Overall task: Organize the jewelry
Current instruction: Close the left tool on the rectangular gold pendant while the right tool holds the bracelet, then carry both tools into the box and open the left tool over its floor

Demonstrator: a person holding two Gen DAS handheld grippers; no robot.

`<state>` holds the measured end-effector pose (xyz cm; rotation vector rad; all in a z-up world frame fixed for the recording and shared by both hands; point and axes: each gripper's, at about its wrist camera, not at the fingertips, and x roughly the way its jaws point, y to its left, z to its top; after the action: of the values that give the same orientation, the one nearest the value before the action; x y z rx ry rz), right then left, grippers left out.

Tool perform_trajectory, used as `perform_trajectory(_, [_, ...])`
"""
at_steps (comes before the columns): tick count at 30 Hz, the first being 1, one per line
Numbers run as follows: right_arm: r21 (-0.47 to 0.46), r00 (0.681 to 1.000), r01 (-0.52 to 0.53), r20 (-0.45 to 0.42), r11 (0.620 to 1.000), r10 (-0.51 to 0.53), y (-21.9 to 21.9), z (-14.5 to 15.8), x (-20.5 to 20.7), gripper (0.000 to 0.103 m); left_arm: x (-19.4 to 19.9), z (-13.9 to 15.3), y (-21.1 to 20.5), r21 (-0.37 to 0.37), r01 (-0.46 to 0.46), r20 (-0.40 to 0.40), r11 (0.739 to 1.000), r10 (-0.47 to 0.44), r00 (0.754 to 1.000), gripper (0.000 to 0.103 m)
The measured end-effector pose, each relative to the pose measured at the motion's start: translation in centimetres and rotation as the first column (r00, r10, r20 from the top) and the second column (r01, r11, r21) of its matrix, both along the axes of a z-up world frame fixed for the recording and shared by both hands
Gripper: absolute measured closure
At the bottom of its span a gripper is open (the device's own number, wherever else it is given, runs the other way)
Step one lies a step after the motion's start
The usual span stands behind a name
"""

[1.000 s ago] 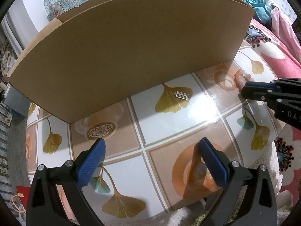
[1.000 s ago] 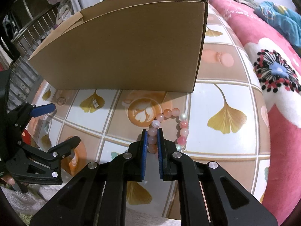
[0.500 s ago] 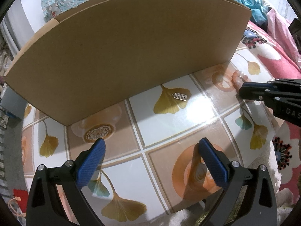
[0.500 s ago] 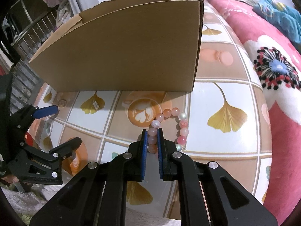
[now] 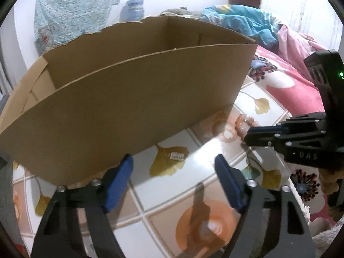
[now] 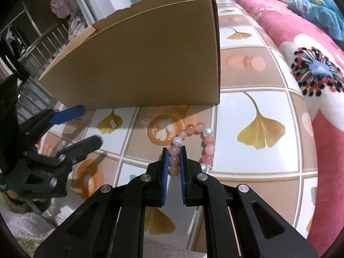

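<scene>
Tabletop [image 6: 258, 99]: bracelet [image 6: 206, 142] (apparently pinched) in right hand-held gripper [image 6: 173, 161]

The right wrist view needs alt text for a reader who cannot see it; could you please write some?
The right claw is shut on a pink bead bracelet lying on a tiled tabletop with leaf prints. A cardboard box stands just behind, and the left claw, nothing between its jaws, is closing at left.
</scene>
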<state>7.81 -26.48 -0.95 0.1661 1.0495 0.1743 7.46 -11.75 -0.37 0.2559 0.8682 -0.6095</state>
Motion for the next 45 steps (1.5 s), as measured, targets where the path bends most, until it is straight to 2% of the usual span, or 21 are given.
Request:
perform_trajectory(3, [0.017, 1.000, -0.006, 0.009, 1.000, 0.006, -0.6, 0.0, -0.3, 0.094, 1.0, -0.4, 0.0, -0.006, 0.010, -0.030, 1.000, -0.010, 1.000, 0.045])
perform_trajectory(9, [0.043, 1.000, -0.011, 0.013, 0.999, 0.011, -1.3, -0.2, -0.6, 0.094, 1.6, -1.4, -1.1, 0.045, 0.026, -0.055, 0.999, -0.024, 0.998, 0.074])
perform_trajectory(13, [0.050, 1.000, -0.011, 0.015, 0.999, 0.011, -1.7, -0.1, -1.1, 0.094, 1.4, -1.6, -1.3, 0.083, 0.043, -0.030, 0.996, -0.040, 0.999, 0.078])
perform_trajectory(17, [0.050, 1.000, -0.014, 0.015, 0.999, 0.013, -1.8, -0.1, -1.1, 0.094, 1.3, -1.6, -1.4, 0.097, 0.065, -0.021, 0.993, -0.064, 0.998, 0.087])
perform_trajectory(20, [0.050, 1.000, -0.014, 0.016, 0.999, 0.013, -1.8, -0.1, -1.0, 0.095, 1.2, -1.5, -1.5, 0.109, 0.074, -0.012, 0.991, -0.073, 0.997, 0.088])
perform_trajectory(28, [0.069, 1.000, 0.000, 0.013, 0.998, -0.001, -2.4, 0.0, -1.0, 0.095, 0.9, -0.7, -1.1, 0.074, 0.068, -0.010, 0.995, -0.068, 0.998, 0.088])
perform_trajectory(29, [0.075, 1.000, 0.003, 0.013, 0.997, -0.004, -2.6, 0.0, -1.0, 0.095, 0.8, -0.5, -0.9, 0.067, 0.069, -0.009, 0.995, -0.068, 0.998, 0.093])
perform_trajectory(30, [0.093, 1.000, 0.008, 0.012, 0.996, -0.010, -2.8, 0.0, -1.0, 0.095, 0.7, -0.3, -0.7, 0.063, 0.069, -0.012, 0.996, -0.069, 0.998, 0.098])
perform_trajectory(39, [0.284, 0.997, 0.064, 0.032, 0.957, -0.076, -6.1, 1.1, -1.9, 0.096, -0.6, 1.8, 0.8, 0.006, 0.070, -0.003, 0.998, -0.070, 0.998, 0.098])
perform_trajectory(42, [0.286, 0.996, 0.071, 0.040, 0.956, -0.086, -6.4, 1.4, -2.2, 0.096, -0.6, 1.6, 0.9, 0.010, 0.057, -0.007, 0.998, -0.057, 0.998, 0.098])
perform_trajectory(43, [0.281, 0.996, 0.071, 0.038, 0.957, -0.085, -6.4, 1.3, -2.3, 0.096, -0.6, 1.5, 0.9, 0.013, 0.058, -0.016, 0.998, -0.057, 0.998, 0.097])
perform_trajectory(44, [0.279, 0.996, 0.072, 0.033, 0.958, -0.085, -6.3, 1.2, -2.3, 0.096, -0.6, 1.4, 0.8, 0.016, 0.058, -0.024, 0.998, -0.058, 0.998, 0.091])
perform_trajectory(45, [0.279, 0.996, 0.073, 0.026, 0.957, -0.084, -6.2, 1.0, -2.3, 0.096, -0.5, 1.2, 0.8, 0.020, 0.057, -0.031, 0.998, -0.056, 0.998, 0.081])
